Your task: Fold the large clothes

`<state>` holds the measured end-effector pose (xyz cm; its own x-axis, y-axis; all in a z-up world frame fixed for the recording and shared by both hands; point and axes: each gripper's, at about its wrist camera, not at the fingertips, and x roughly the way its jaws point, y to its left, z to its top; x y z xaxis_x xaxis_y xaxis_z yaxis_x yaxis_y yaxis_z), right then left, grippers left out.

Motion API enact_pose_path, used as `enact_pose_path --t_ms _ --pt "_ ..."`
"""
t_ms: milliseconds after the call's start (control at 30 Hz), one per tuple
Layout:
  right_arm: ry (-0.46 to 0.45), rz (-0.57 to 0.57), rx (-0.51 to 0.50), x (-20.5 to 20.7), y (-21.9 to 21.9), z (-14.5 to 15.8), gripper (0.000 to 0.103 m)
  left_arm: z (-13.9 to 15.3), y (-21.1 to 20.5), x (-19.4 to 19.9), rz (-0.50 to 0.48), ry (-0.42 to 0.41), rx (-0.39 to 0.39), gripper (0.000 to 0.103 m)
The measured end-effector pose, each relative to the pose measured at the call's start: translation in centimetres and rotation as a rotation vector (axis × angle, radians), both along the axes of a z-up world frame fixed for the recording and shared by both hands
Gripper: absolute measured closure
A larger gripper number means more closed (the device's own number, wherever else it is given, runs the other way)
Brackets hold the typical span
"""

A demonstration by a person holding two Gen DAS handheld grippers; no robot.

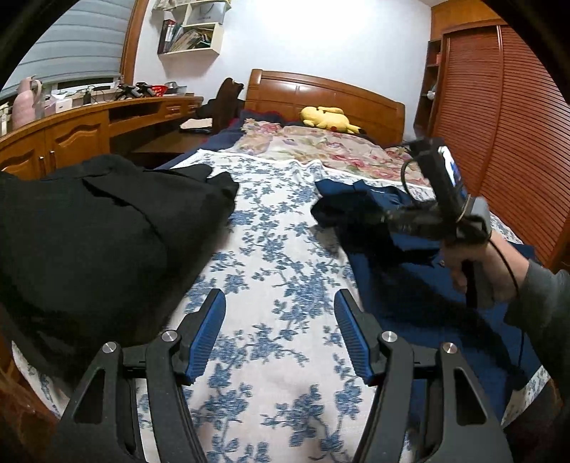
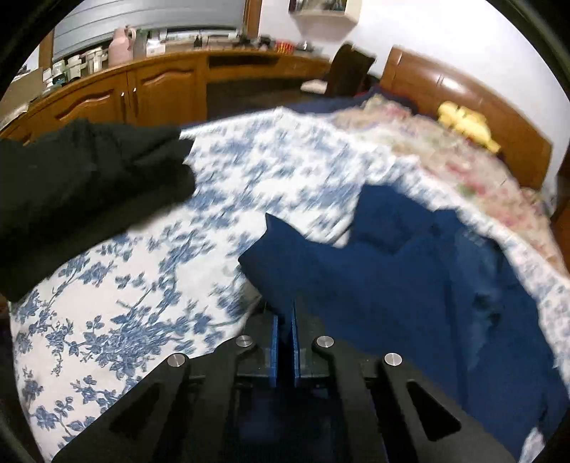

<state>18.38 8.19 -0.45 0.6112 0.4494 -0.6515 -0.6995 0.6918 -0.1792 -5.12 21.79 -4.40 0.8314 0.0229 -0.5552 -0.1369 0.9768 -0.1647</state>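
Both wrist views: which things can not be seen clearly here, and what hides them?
- Blue garment: right view, near part hidden behind the right gripper; far edge blurred.
- Right gripper's tips: left view, a dark smear of blur.
- Black garment: both views, cut off by the left edge.
- Books on the shelf: left view, too small to read.
- Desk clutter: right view, blurred.

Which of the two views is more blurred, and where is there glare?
Right wrist view: motion blur smears the floral bedspread and the navy garment; a highlight glints on the headboard. Left wrist view: mostly sharp, only the right gripper is smeared; the wall is overexposed.
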Motion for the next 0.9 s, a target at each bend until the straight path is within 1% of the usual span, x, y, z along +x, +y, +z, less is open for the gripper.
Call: enact_pose_path --t_ms 33,200,367,467,567,667,733,800,833,900 --pt "-0.012 -0.008 0.001 -0.2 -0.7 0.5 0.098 0.0 -0.2 0.1 -0.006 0.0 -0.001 0.039" --pt "-0.053 -0.047 0.069 -2.3 -4.7 2.3 0.098 0.7 -1.6 0.6 -0.037 -0.016 -0.008 0.039" --pt "-0.091 -0.119 0.148 -5.8 -10.9 3.6 0.098 1.7 -3.7 1.3 -0.081 -0.046 -0.014 0.039" --pt "-0.117 -0.183 0.18 -7.8 -14.9 3.8 0.098 2.4 -5.3 1.9 -0.114 -0.062 -0.018 0.039" --pt "-0.121 -0.267 0.205 -9.1 -19.0 3.3 0.098 3.0 -7.3 2.6 -0.159 -0.079 -0.024 0.039" --pt "-0.12 -0.348 0.179 -10.2 -21.7 2.3 0.098 3.5 -9.2 3.0 -0.197 -0.1 -0.019 0.039" --pt "-0.095 -0.409 0.17 -10.0 -23.1 1.1 0.098 3.8 -10.1 3.3 -0.214 -0.106 -0.02 0.039" --pt "-0.055 -0.464 0.184 -9.6 -25.3 0.0 0.098 3.9 -11.1 3.7 -0.229 -0.11 -0.026 0.039" --pt "-0.027 -0.485 0.193 -9.5 -26.3 -0.7 0.098 3.9 -11.5 3.9 -0.236 -0.11 -0.031 0.039" --pt "-0.005 -0.512 0.196 -9.5 -27.6 -1.5 0.098 4.0 -12.3 4.3 -0.251 -0.11 -0.04 0.039"
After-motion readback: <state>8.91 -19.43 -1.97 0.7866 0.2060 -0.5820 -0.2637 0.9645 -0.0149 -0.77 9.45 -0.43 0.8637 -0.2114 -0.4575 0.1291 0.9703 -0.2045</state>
